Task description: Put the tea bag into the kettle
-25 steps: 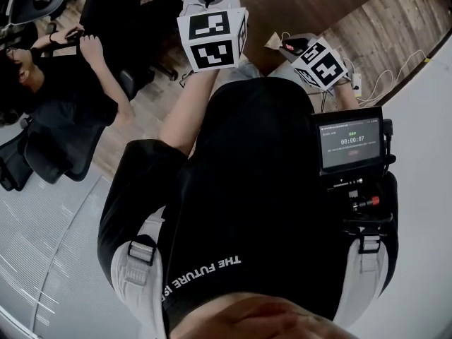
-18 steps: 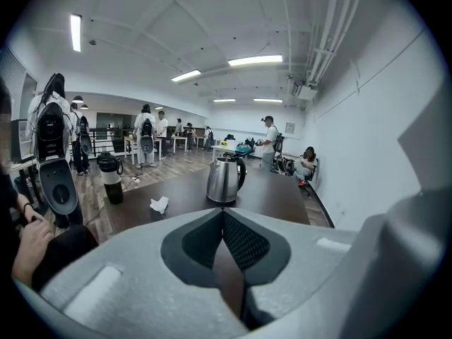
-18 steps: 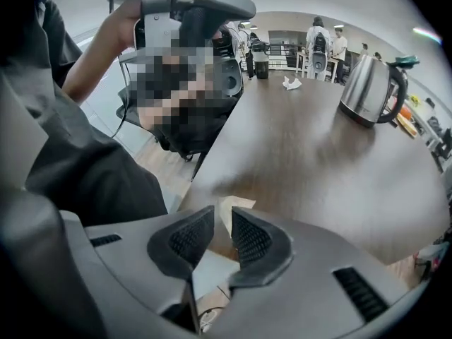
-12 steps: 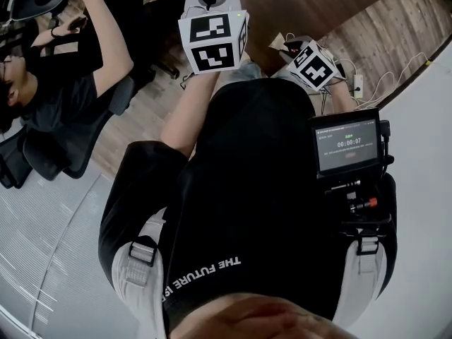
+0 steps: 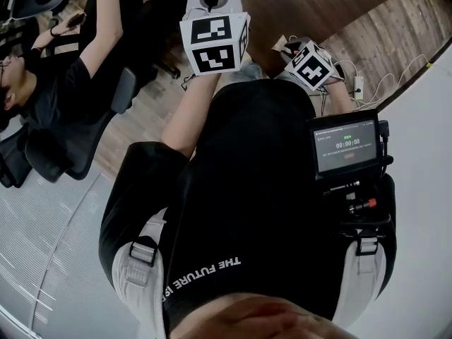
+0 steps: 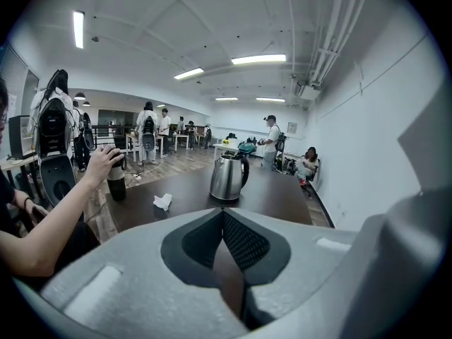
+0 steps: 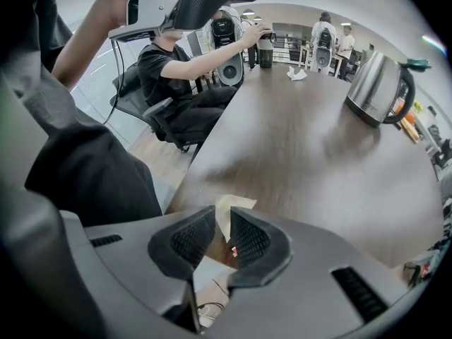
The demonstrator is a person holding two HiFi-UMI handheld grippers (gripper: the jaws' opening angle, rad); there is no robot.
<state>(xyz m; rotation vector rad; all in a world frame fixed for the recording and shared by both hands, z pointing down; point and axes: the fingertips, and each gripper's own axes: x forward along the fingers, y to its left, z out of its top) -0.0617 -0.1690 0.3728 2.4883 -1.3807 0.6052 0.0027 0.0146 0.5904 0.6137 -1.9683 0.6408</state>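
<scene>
Only the right gripper view shows the pale, flat paper tea bag [image 7: 227, 209] — pinched in the right claw [image 7: 222, 224] over the near end of the dark wood counter [image 7: 296, 161]. The left gripper view shows the left claw [image 6: 223, 224] clenched on nothing and the steel kettle [image 6: 227, 177] upright far down that counter, under white ceiling strip lights [image 6: 258, 59] — the head view is mostly black T-shirt [image 5: 254, 189].

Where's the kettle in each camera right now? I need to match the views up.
Head view: not in it; only part of the dark table shows.
Left gripper view: the kettle stands centre, just above the jaws.
Right gripper view: upper right, far beyond the tea bag in the jaws.
Shared landmark: the crumpled white paper, left of the kettle in both gripper views.
</scene>
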